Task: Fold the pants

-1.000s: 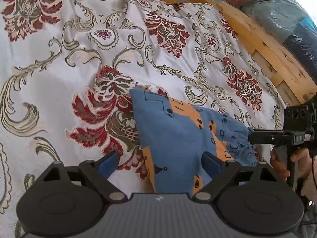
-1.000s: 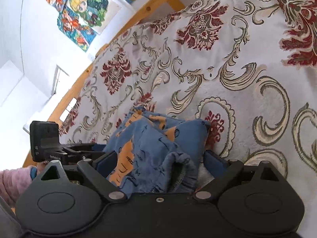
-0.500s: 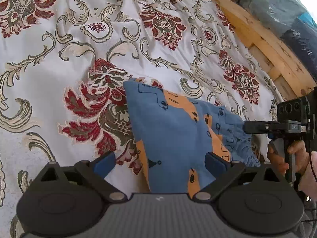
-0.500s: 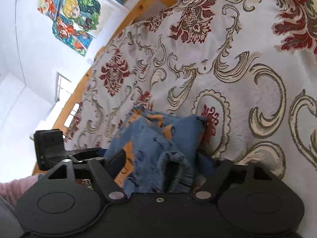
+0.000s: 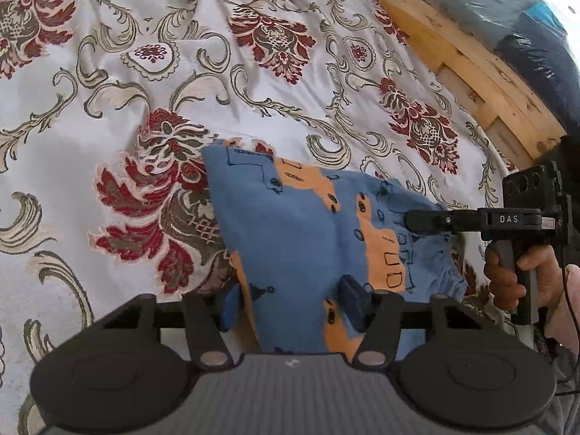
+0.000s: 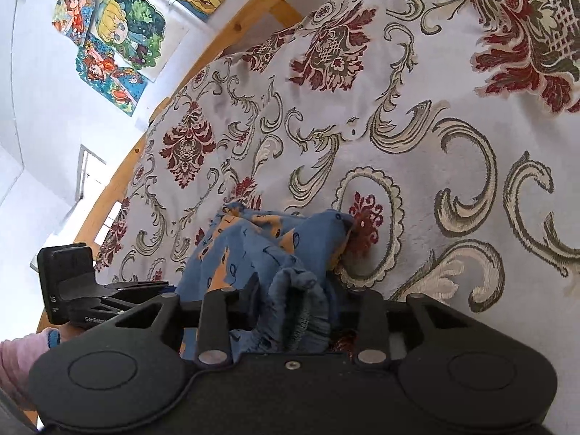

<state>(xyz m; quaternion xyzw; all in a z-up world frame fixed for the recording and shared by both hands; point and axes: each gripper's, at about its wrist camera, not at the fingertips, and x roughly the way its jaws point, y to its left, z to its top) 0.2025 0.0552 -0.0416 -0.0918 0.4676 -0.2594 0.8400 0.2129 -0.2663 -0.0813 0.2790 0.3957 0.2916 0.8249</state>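
Left hand-held gripper (image 5: 290, 304) was clamped on near edge of blue-and-orange printed pants (image 5: 311, 239), cloth pinched between blue pads (image 5: 353, 299). Right hand-held gripper (image 6: 293, 301) was closed on bunched elastic waistband (image 6: 304, 311) of same pants. Pants were seen folded in small bundle on bed, atop white bedspread (image 5: 108, 108) with red floral pattern. Wooden bed frame (image 5: 464, 58) was seen beyond; cartoon posters (image 6: 116, 36) were seen on wall.
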